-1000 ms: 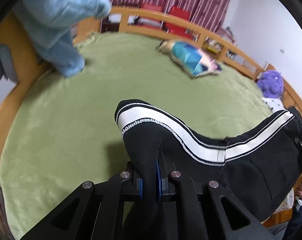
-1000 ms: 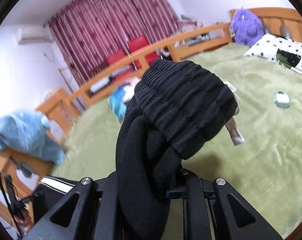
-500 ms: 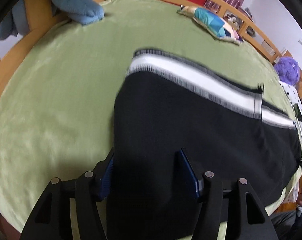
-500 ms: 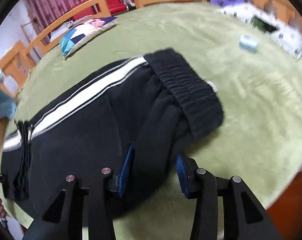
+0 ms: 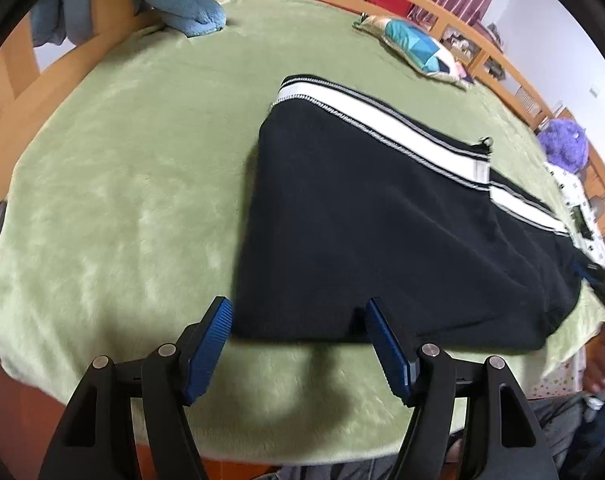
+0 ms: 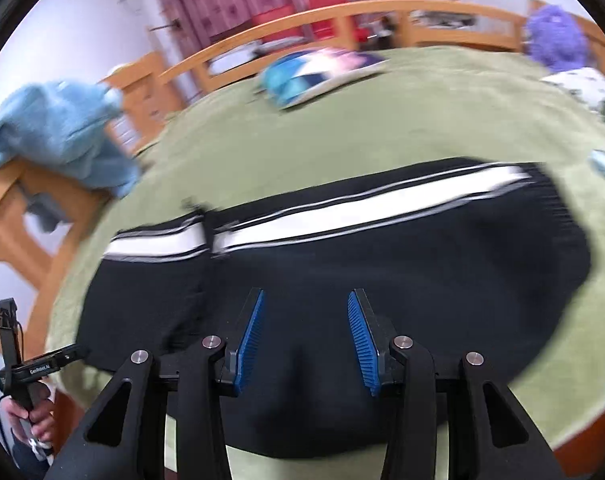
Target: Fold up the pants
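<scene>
Left gripper is sitting with fingers spread wide, nothing between the pads. The near edge of the pants is lying just ahead of the fingertips, running across the gap; contact unclear. Right gripper is also gaping, blue pads apart, hovering over black fabric of the pants that is filling the gap between and beyond the fingers; not clamping. Pants are lying flat, folded, on the green blanket, white side stripe on the edge far from both fingers. Right view is motion-blurred.
</scene>
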The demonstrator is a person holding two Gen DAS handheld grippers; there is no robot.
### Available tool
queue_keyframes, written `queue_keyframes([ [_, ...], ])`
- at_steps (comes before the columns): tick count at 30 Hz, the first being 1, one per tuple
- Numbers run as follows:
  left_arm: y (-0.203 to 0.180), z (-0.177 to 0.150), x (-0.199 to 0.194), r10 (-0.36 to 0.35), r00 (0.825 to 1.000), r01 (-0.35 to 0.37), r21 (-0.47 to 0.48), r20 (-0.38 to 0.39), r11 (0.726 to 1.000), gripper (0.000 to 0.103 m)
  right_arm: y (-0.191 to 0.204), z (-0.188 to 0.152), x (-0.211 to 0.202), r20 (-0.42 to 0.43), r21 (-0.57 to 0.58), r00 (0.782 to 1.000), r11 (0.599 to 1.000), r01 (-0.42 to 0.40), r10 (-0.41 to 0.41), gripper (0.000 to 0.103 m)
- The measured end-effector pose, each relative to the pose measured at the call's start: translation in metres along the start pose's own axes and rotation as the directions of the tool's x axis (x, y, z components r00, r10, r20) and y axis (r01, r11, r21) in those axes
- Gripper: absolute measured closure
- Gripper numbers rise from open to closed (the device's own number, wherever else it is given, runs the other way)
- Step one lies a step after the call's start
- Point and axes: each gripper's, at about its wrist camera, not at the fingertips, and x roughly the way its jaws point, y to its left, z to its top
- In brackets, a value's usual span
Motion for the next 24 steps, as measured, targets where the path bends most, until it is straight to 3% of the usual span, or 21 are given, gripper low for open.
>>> queue_keyframes([
  [4, 0.003, -0.008, -0.017, -0.02, 1.0, 0.021, -0.028, 0.006, 0.999, 0.035, 0.054, -0.013, 0.047, -0.101, -0.051, 0.987, 0.99, -0.128, 0.123, 0.061],
  [8, -0.001, -0.009, -0.029, -0.032, 0.999, 0.033, -0.009, 0.032, 0.999, 0.035, 0.077, -0.036, 0.087, -0.189, -0.074, 0.98, 0.994, -0.08, 0.065, 0.06],
  [11, 0.001, -0.012, -0.032, -0.035, 0.999, 0.035, -0.011, 0.039, 0.999, 0.035, 0.075, -0.047, 0.087, -0.18, 0.001, 0.976, 0.992, -0.124, 0.122, 0.062],
  [13, 0.003, -0.012, -0.032, -0.05, 0.998, 0.051, -0.023, 0.038, 0.998, 0.035, 0.079, -0.047, 0.089, -0.229, 0.023, 0.956, 0.983, -0.183, 0.184, 0.08],
  [15, 0.004, -0.011, -0.033, -0.05, 0.998, 0.051, -0.028, 0.038, 0.998, 0.035, 0.081, -0.045, 0.081, -0.191, 0.005, 0.966, 0.984, -0.177, 0.175, 0.097],
  [20, 0.007, -0.016, -0.039, -0.051, 0.997, 0.052, -0.02, 0.06, 0.998, 0.035, 0.061, -0.038, 0.034, -0.055, 0.098, 0.94, 0.938, -0.331, 0.338, 0.097],
  [22, 0.01, -0.017, -0.037, -0.053, 0.996, 0.055, -0.027, 0.068, 0.998, 0.035, 0.059, -0.043, 0.035, -0.079, 0.098, 0.945, 0.946, -0.31, 0.318, 0.096],
  [24, 0.014, -0.018, -0.033, -0.053, 0.996, 0.056, -0.041, 0.065, 0.998, 0.035, 0.064, -0.057, 0.051, -0.161, 0.061, 0.946, 0.96, -0.274, 0.28, 0.095],
])
